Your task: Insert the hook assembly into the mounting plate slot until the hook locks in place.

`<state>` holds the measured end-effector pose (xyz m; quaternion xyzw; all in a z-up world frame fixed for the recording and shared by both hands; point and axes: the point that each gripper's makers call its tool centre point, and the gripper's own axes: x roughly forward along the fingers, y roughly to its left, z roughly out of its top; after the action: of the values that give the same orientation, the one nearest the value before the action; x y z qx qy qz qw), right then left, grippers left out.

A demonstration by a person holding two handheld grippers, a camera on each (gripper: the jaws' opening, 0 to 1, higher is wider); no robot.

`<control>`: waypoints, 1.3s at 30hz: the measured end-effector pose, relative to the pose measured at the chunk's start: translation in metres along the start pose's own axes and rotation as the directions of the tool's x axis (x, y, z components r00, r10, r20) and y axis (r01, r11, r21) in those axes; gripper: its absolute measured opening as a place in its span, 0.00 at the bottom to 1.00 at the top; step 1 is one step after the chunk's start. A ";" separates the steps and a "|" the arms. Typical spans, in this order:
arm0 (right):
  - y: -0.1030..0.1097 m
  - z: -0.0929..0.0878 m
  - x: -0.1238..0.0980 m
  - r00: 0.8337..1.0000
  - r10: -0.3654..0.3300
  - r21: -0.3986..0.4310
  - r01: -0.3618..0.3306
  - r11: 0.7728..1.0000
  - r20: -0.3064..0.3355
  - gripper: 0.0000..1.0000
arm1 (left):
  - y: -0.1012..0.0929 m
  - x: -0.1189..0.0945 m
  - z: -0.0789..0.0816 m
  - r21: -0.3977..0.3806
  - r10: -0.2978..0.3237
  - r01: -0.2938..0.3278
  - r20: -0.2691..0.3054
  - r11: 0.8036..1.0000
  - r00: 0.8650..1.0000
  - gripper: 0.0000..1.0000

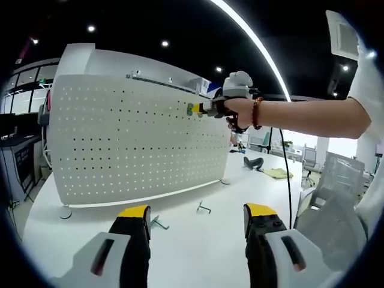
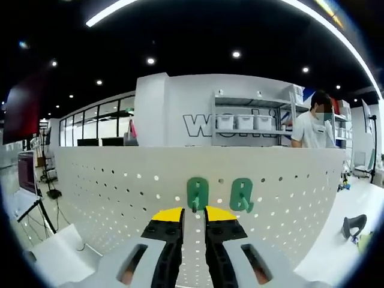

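A white perforated pegboard [image 2: 120,186] stands upright on a white table [image 1: 198,240], its face dotted with even rows of small round holes. High on the board sit two green hook mounts, one [image 2: 197,193] directly ahead of the right gripper [image 2: 193,216] and a second [image 2: 242,194] just beside it. Each is a small rounded green plate with a slot down its middle. The right gripper's yellow-tipped jaws are drawn close together around a thin stem under the nearer green piece; whether they actually pinch it cannot be told.

Seen from the left gripper view, that same right gripper [image 1: 201,108] is held against the board's upper edge by a hand [image 1: 237,111] wearing a beaded bracelet [image 1: 257,113], green showing at its tip. The left gripper [image 1: 198,216] hangs low over the table, jaws wide apart and holding nothing. Two loose metal hooks [image 1: 204,208] [image 1: 158,224] lie on the table before the board.

Behind the board, large dark letters on a white wall [image 2: 198,125] read "wo", the rest hidden by shelving [image 2: 252,123] stacked with bins. A person [image 2: 312,129] stands by the shelves.
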<state>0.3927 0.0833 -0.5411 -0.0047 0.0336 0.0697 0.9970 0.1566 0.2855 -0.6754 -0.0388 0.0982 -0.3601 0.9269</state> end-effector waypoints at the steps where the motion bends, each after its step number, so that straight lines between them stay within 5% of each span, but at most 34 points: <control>1: 0.001 -0.001 -0.001 1.000 0.003 0.005 -0.003 1.000 0.000 0.12 | 0.000 0.000 0.000 0.004 0.003 -0.003 -0.004 1.000 1.000 0.64; 16: 0.024 -0.029 -0.039 0.997 0.071 0.046 -0.071 0.996 -0.018 0.12 | -0.010 -0.008 0.003 0.034 0.015 -0.014 -0.035 0.999 0.999 0.62; 31: 0.049 -0.037 -0.090 0.997 0.080 0.053 -0.080 0.995 -0.012 0.14 | -0.002 -0.028 -0.004 0.080 -0.054 0.060 -0.084 0.995 0.995 0.58; 39: 0.052 -0.055 -0.101 0.990 0.132 0.040 -0.130 0.991 -0.043 0.16 | 0.002 -0.018 -0.011 0.090 -0.048 0.059 -0.121 0.994 0.991 0.55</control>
<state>0.2820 0.1201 -0.5890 0.0147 0.0576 0.1343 0.9892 0.1433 0.2990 -0.6835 0.0234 0.1354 -0.3906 0.9102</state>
